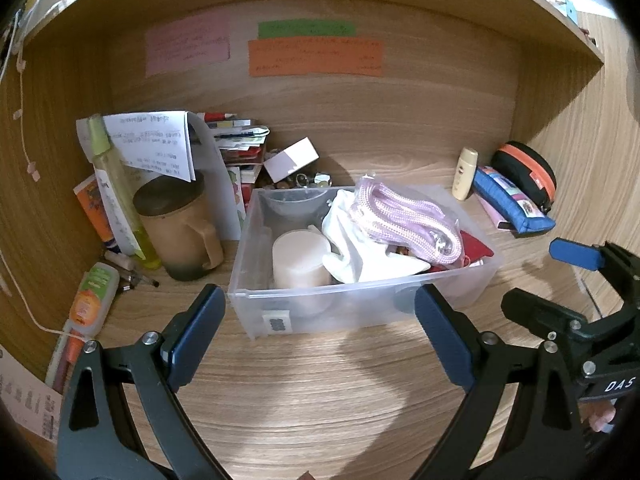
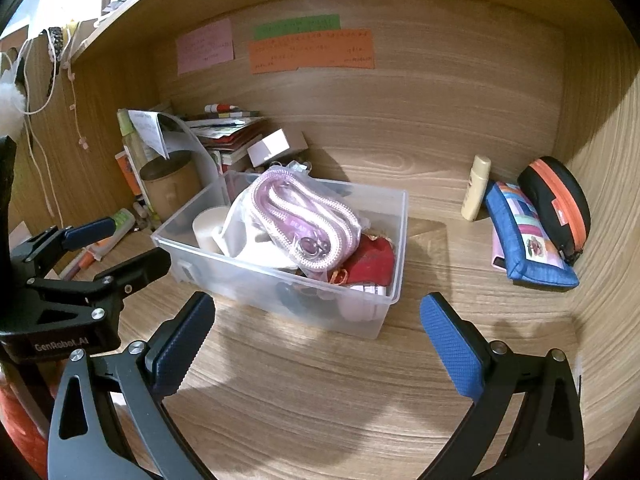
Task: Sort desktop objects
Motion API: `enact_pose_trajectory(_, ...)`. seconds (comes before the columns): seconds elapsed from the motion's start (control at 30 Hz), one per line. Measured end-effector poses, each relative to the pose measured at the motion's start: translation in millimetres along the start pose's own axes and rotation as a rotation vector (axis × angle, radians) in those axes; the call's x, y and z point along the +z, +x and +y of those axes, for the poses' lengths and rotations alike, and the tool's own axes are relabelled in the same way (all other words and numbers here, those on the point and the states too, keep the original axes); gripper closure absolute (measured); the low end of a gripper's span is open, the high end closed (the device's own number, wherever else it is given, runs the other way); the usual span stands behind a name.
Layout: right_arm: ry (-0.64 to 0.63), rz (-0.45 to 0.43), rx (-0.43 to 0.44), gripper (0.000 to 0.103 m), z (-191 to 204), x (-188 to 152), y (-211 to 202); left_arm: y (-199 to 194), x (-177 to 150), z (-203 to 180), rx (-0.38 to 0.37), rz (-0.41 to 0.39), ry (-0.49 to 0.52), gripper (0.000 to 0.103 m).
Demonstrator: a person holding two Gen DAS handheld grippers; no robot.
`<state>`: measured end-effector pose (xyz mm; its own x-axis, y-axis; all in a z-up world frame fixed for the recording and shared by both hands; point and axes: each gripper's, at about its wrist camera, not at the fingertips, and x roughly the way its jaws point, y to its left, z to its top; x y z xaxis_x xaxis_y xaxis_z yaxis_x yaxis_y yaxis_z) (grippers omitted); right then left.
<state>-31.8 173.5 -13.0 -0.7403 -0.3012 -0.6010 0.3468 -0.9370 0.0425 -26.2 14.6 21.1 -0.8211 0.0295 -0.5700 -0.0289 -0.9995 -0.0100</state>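
Left wrist view puts the clear plastic storage bin (image 1: pixel 360 300) at the middle of the wooden desk (image 1: pixel 320 400), just ahead of our left gripper (image 1: pixel 320 336), whose blue-padded jaws stand spread wide with nothing between them. Our right gripper (image 2: pixel 316 340) is likewise spread and empty, a little back from the bin's near corner.

The bin is already heaped. A bagged coil of pink rope (image 2: pixel 304 220) sits on top, above the rim, resting on a white cloth (image 1: pixel 360 248) beside a cream cylinder (image 1: pixel 300 256) and something red (image 2: pixel 372 264). We judge the coil the likeliest thing to slip: its bag looks slick, and any nudge to the bin wall or another item dropped on top could tip it over the edge.

Outward to the right lie a small cream bottle (image 2: pixel 476 188), upright, a blue fabric pencil pouch (image 2: pixel 528 240) and a black case with an orange zip (image 2: pixel 556 204), the last two touching. Pulling at the pouch could drag the case along or knock the bottle over.

On the left, a brown lidded mug (image 1: pixel 180 228) stands just beside the bin with a yellow-green spray bottle (image 1: pixel 120 192) and loose papers (image 1: pixel 152 140) leaning close. A wide sweep there could topple them. With both tools close together, we also risk clashing them.
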Motion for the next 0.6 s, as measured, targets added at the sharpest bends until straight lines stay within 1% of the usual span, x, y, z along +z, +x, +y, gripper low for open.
enact_pose_trajectory(0.13, -0.001, 0.003, -0.001, 0.000, -0.4, 0.3, 0.9, -1.2, 1.4, 3.8, -0.001, -0.001, -0.016, 0.006)
enact_pose_trajectory(0.37, -0.003, 0.000, 0.001, 0.000, 0.1, -0.1, 0.6, -1.8, 2.9, 3.9, -0.009, 0.004, -0.022, 0.006)
enact_pose_trajectory(0.47, -0.002, 0.001, 0.003, 0.000, 0.1, -0.1, 0.4, -2.0, 2.4, 3.1, -0.023, 0.001, -0.020, 0.006)
enact_pose_trajectory(0.6, -0.003, 0.001, 0.003, 0.000, 0.6, 0.1, 0.6, -2.3, 2.2, 2.9, -0.019, -0.003, -0.020, 0.006)
